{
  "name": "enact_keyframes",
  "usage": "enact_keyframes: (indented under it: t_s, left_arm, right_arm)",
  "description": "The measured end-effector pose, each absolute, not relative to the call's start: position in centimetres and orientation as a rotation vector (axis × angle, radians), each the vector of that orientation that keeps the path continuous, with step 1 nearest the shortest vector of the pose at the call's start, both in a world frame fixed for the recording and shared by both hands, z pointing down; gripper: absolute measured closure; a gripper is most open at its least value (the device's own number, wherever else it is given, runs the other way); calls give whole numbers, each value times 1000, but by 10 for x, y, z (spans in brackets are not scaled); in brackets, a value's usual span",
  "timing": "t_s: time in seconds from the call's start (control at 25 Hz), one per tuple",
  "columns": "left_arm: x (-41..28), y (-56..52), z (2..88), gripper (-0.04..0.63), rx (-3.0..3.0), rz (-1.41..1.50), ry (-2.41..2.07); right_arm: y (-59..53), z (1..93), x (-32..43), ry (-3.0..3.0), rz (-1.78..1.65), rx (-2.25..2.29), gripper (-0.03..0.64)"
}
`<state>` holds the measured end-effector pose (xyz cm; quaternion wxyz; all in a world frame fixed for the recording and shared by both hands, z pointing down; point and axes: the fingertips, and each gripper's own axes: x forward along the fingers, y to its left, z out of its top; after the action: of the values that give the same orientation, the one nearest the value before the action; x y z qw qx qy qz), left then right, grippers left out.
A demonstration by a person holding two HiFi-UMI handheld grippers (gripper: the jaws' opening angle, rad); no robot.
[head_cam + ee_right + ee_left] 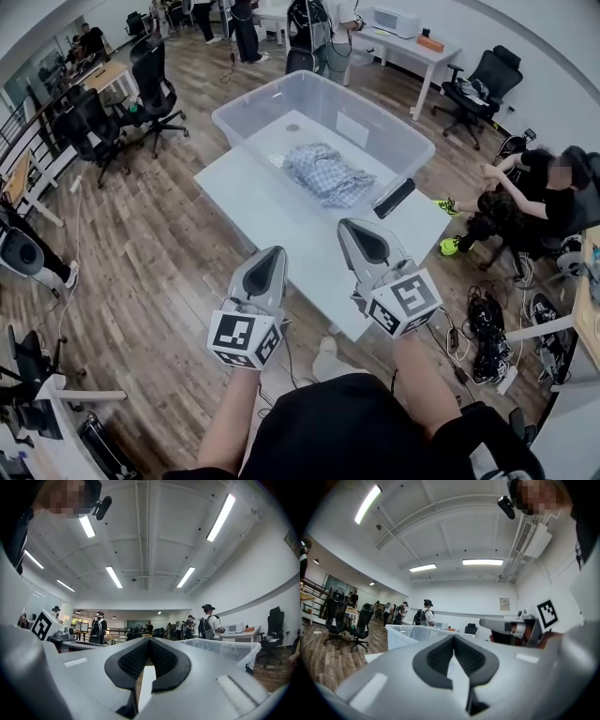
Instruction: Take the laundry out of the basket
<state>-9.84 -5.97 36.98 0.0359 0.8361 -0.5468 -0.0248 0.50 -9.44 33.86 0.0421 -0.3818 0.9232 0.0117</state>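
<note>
Closest to the head camera, two bare forearms (pixel 232 412) reach forward from a dark-shirted torso (pixel 347 431). They carry the grey left gripper (pixel 269 255) and the grey right gripper (pixel 359 231), each with a cube of black-and-white square markers (pixel 246 337) at its rear.

The blue-and-white checked laundry bundle (pixel 328 173) lies crumpled on the bottom of the clear plastic storage basket (pixel 244 127), toward the side nearer the grippers. The basket stands on the far part of the white rectangular tabletop (pixel 272 220). A dark flat slab (pixel 394 198) sits at the basket's near right corner; what it is cannot be made out.

Both grippers are held side by side, apart from each other, above the tabletop's near part. They point level toward the basket and stop short of it, clear of the laundry. The hands that grip them are hidden beneath the marker cubes.

In the left gripper view the jaws are clenched, the ribbed black pads (pixel 436 658) meeting at their tips with nothing caught between them. The basket's wall shows beyond, but the gripper's body blocks the laundry from sight. In the right gripper view the jaws are likewise pressed together and empty, with the basket off to the right and its contents out of sight.
</note>
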Motion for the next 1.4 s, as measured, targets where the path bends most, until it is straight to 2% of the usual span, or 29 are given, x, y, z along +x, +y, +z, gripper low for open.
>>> enact_keyframes:
  t_s: [0.8,1.4]
  left_arm:
    - [-96,-168,365,586,2551,-59,-1711]
    - [-83,-191,362,586,2524,-28,-1750]
  right_arm:
    - [-204,333,2,2822,22,-1107,617]
    - [-233,342,15,2830,-43,-1051,617]
